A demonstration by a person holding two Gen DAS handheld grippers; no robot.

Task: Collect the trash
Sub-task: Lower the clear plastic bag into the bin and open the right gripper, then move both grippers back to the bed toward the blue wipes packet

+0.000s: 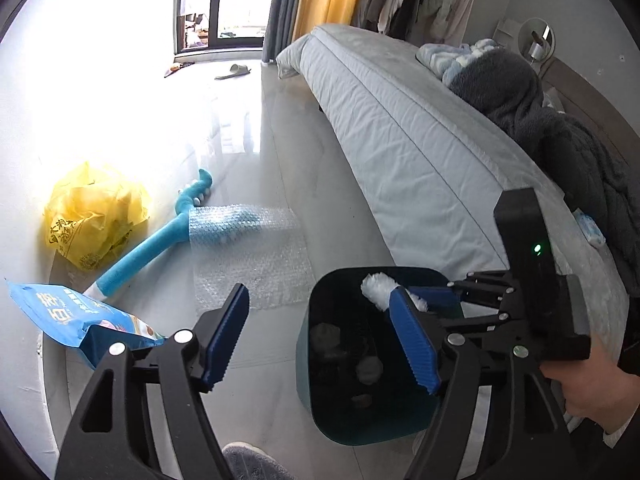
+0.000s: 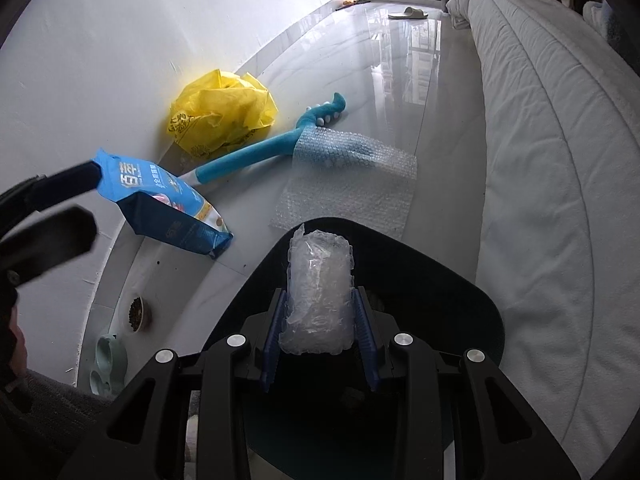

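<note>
Right hand-held gripper (image 2: 319, 334) is clamped on a bubble wrap roll (image 2: 319, 292) right over the bin (image 2: 460, 280). Imo lower it past the rim b4 letting go. Left hand-held gripper (image 1: 320, 340) hangs apart, w/ nothing in it.

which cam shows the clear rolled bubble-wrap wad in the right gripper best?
Right wrist view: the clear rolled bubble-wrap wad sits centred and close, pinched by the right gripper above the dark bin. The left wrist view shows only a white tip of it, the rest hidden behind the blue pad.
</note>
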